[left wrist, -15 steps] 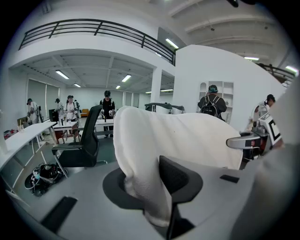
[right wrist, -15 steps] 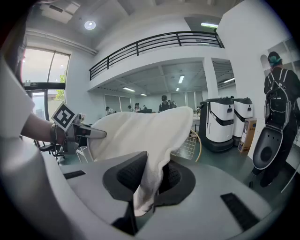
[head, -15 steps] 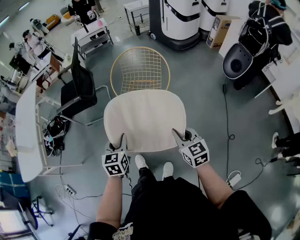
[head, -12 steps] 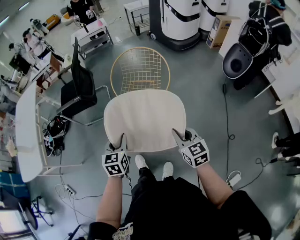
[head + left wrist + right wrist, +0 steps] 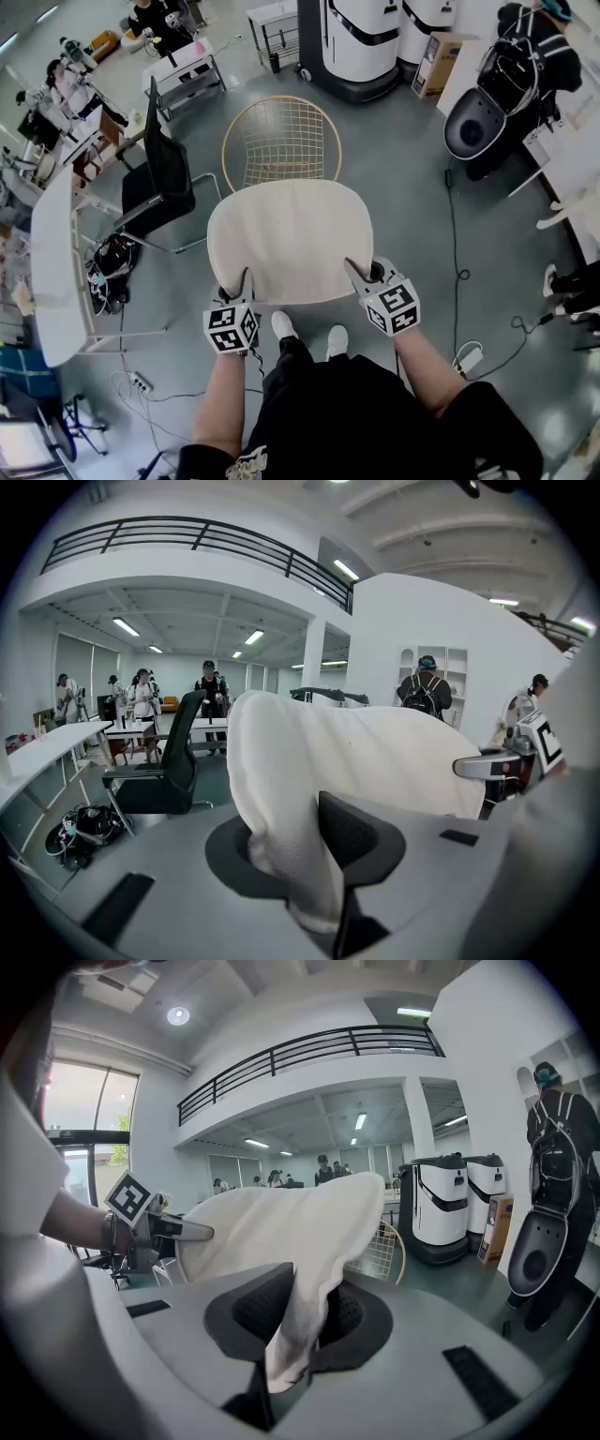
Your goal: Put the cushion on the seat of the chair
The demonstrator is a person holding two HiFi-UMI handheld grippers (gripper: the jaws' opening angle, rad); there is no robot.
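Head view: I hold the cushion [image 5: 291, 234] mid-frame, left gripper [image 5: 246, 281] and right gripper [image 5: 355, 272] each clamped on its lower edge, chair [image 5: 281, 136] just above.

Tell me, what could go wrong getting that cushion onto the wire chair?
The left tongs and right tongs pinch only the near edge of the cream rounded fabric cushion, so it might slip or droop. It also hides the front of the gold wire chair, so it may land off-centre.
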